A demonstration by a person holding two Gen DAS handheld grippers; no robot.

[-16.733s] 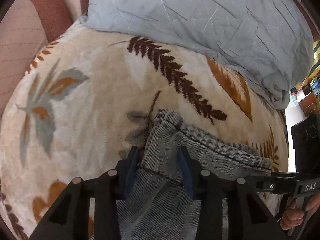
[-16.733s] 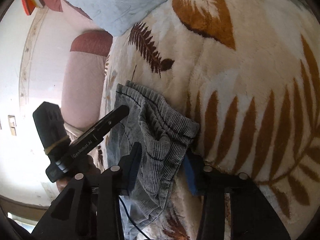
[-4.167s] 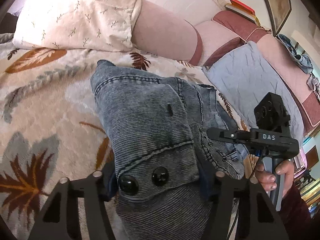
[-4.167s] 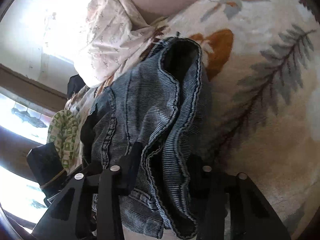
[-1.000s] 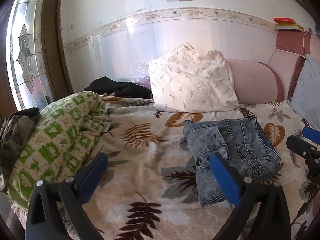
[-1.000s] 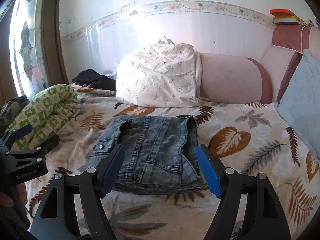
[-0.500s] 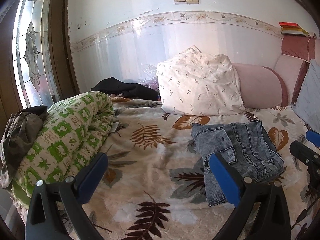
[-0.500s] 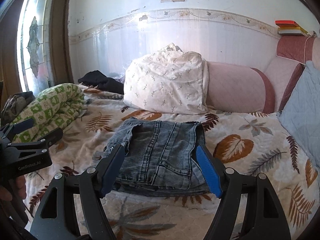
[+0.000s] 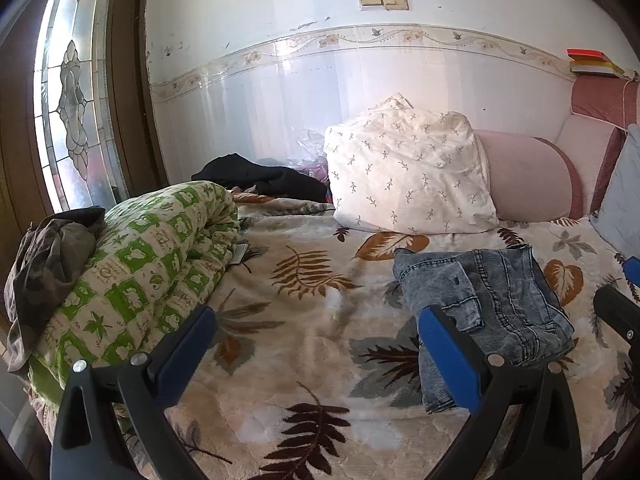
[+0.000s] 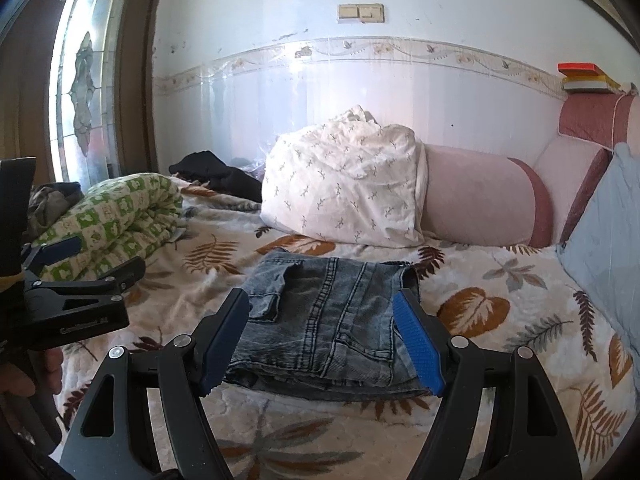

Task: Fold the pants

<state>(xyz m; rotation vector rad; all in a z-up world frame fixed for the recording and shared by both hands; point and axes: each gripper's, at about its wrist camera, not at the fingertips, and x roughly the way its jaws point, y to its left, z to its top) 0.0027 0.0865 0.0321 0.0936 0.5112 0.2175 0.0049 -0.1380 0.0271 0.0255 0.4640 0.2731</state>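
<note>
The grey-blue denim pants point(image 9: 492, 300) lie folded in a compact stack on the leaf-patterned blanket point(image 9: 304, 320); they also show in the right wrist view point(image 10: 332, 320). My left gripper point(image 9: 316, 344) is open and empty, held back from the bed to the left of the pants. My right gripper point(image 10: 324, 340) is open and empty, held in front of the pants without touching them. The left gripper also shows in the right wrist view point(image 10: 84, 276), and the right gripper's tip shows at the right edge of the left wrist view point(image 9: 624, 304).
A rolled green-and-white quilt point(image 9: 148, 264) lies at the left with dark clothes point(image 9: 48, 248) on it. A white floral pillow point(image 10: 344, 184), a pink bolster point(image 10: 480, 200) and a blue cushion point(image 10: 608, 240) line the back and right. A black garment point(image 9: 260, 176) lies by the wall.
Both grippers have drawn back a little further from the bed, so the pants look smaller and lower in both views. The pants stay folded in place.
</note>
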